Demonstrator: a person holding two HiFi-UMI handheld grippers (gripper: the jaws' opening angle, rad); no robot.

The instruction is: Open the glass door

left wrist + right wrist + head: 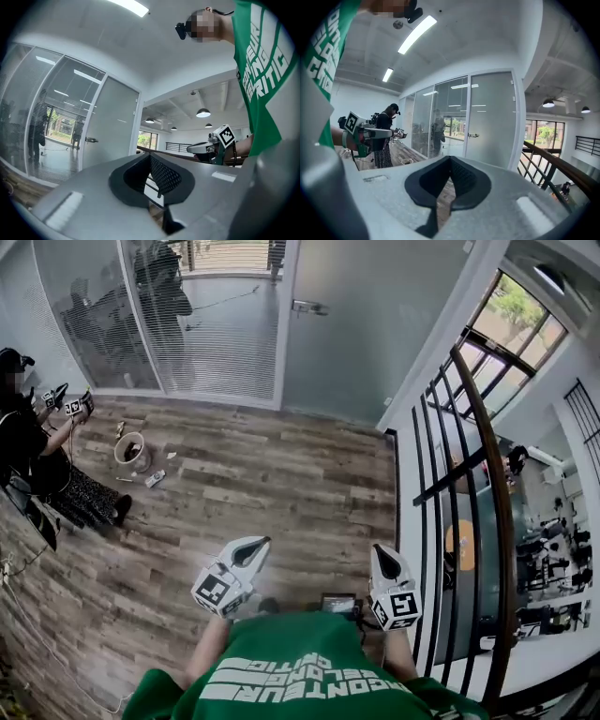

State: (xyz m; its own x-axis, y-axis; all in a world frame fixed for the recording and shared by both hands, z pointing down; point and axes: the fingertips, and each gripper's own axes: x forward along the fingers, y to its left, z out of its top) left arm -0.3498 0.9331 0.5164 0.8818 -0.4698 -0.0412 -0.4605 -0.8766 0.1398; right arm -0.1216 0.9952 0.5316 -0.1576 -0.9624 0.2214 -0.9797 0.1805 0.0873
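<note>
A tall frosted glass door (361,329) stands upright and shut in the far wall. Its small metal lever handle (308,307) lies level near the door's left edge. The left gripper (255,543) and right gripper (379,550) are held low in front of a green shirt (300,671), well apart from the door. Both have their jaws together and hold nothing. Only the head view shows the grey-brown plank floor (272,484) between grippers and door. Only the gripper views show the door's top and the white ceiling (478,37).
</note>
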